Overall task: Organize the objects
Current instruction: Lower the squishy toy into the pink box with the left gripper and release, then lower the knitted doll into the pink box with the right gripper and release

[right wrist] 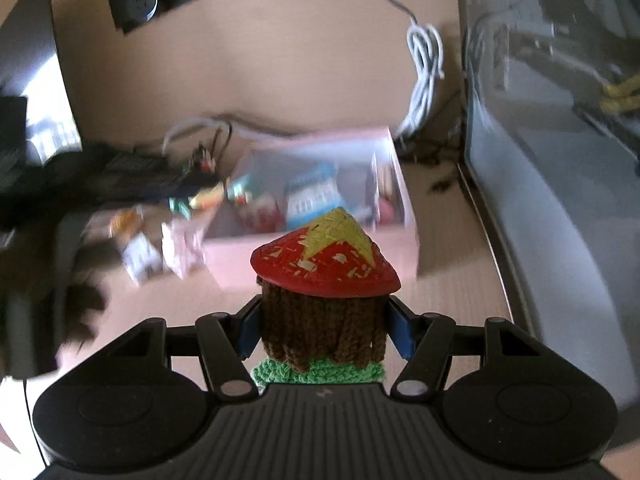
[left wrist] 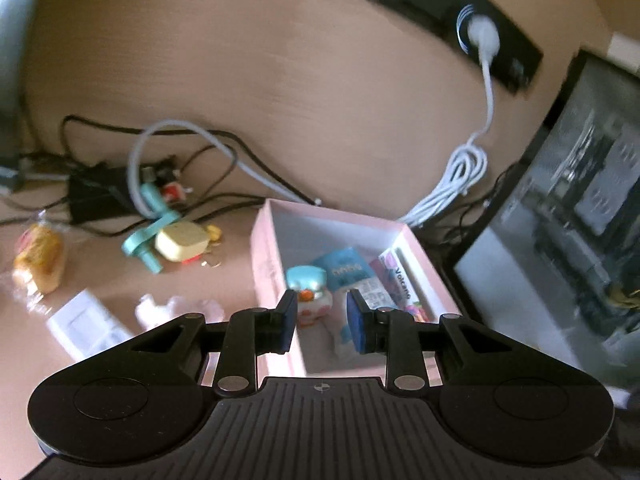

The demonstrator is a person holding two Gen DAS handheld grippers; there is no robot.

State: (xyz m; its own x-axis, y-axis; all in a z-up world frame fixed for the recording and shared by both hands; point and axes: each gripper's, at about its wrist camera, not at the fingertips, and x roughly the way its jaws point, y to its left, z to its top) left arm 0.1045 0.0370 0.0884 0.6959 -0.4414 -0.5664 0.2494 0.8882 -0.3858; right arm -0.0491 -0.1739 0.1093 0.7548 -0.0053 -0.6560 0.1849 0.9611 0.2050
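A pink box (left wrist: 262,240) stands on the tan desk and holds a teal-and-white penguin toy (left wrist: 310,296), a blue packet (left wrist: 344,268) and a colourful sachet (left wrist: 400,284). My left gripper (left wrist: 322,316) hovers over the box's near end. Its jaws are drawn in to a narrow gap and nothing is between them. My right gripper (right wrist: 326,330) is shut on a crocheted doll (right wrist: 324,320) with brown yarn hair, a green collar and a red-and-yellow conical hat (right wrist: 324,260). The doll is held just short of the same pink box (right wrist: 312,268).
Left of the box lie a teal clip (left wrist: 148,236), a yellow block (left wrist: 182,240), a wrapped bun (left wrist: 40,258), a white card (left wrist: 84,324) and tangled cables (left wrist: 192,148). A black power strip (left wrist: 472,36) with a white plug runs along the back. A dark glass-fronted case (left wrist: 560,220) stands on the right.
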